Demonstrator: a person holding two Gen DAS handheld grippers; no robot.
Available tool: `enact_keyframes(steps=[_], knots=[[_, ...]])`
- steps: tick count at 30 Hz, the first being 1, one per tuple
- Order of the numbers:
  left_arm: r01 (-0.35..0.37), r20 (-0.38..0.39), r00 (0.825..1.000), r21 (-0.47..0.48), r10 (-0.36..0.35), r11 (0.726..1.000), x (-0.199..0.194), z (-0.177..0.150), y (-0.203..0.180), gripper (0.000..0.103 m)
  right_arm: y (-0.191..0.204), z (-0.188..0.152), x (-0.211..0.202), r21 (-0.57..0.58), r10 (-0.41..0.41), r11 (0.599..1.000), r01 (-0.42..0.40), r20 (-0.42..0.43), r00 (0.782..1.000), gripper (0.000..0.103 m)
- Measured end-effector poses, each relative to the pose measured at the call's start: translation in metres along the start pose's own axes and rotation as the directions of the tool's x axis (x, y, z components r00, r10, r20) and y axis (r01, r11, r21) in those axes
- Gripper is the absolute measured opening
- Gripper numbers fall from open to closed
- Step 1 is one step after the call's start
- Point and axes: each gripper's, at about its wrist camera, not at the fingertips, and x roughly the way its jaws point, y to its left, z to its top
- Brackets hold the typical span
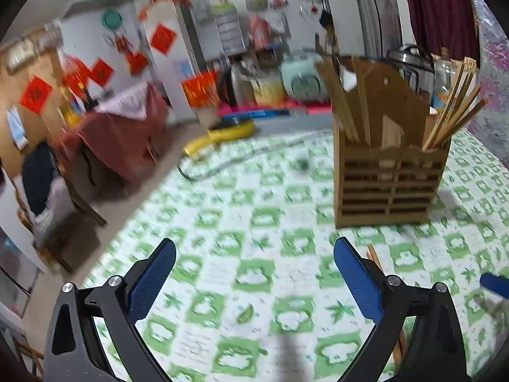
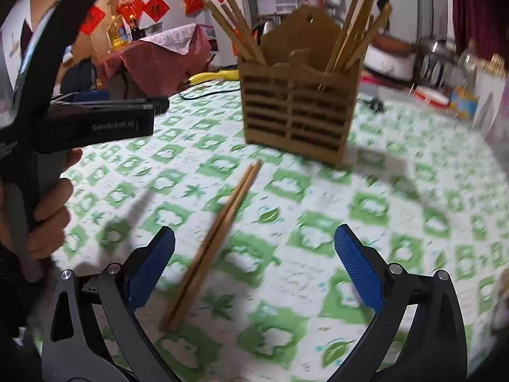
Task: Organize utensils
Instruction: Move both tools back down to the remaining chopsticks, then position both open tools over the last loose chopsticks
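A slatted wooden utensil holder (image 1: 389, 184) stands on the green-patterned tablecloth (image 1: 254, 238), with several chopsticks (image 1: 455, 121) leaning in its compartments. It also shows in the right wrist view (image 2: 299, 114). A pair of wooden chopsticks (image 2: 213, 245) lies flat on the cloth, pointing toward the holder. My right gripper (image 2: 254, 254) is open and empty, with the pair lying between its fingers toward the left one. My left gripper (image 1: 254, 264) is open and empty; the same pair (image 1: 373, 256) peeks out behind its right finger. The left gripper's body (image 2: 95, 121) shows at the left of the right wrist view.
A yellow appliance (image 1: 222, 133) with a black cord lies at the table's far edge. Rice cookers (image 1: 302, 79), pots and jars (image 2: 445, 63) stand behind the holder. A red-covered table (image 1: 127, 127) and chairs stand off the left edge.
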Motion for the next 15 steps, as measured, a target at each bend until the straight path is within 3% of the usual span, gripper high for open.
enact_keyframes(steps=[4,8,11,15], knots=[[0.081,-0.11,0.991,0.012,-0.079,0.997,0.016,-0.006,-0.006,0.098,-0.019,0.007,-0.004,0.025,-0.139,0.99,0.138,0.026,0.99,0.097],[0.176,-0.204,0.965,0.057,-0.162,0.983,0.031,-0.02,-0.024,0.098,-0.06,0.01,-0.001,0.166,-0.19,0.968,0.189,-0.006,0.982,0.097],[0.23,-0.268,0.943,0.104,-0.195,0.968,0.039,-0.031,-0.039,0.098,-0.086,0.01,-0.002,0.283,-0.147,0.948,0.146,-0.018,0.989,0.097],[0.252,-0.306,0.931,0.142,-0.2,0.957,0.045,-0.04,-0.049,0.098,-0.104,0.004,0.002,0.403,-0.034,0.914,0.046,-0.038,0.999,0.097]])
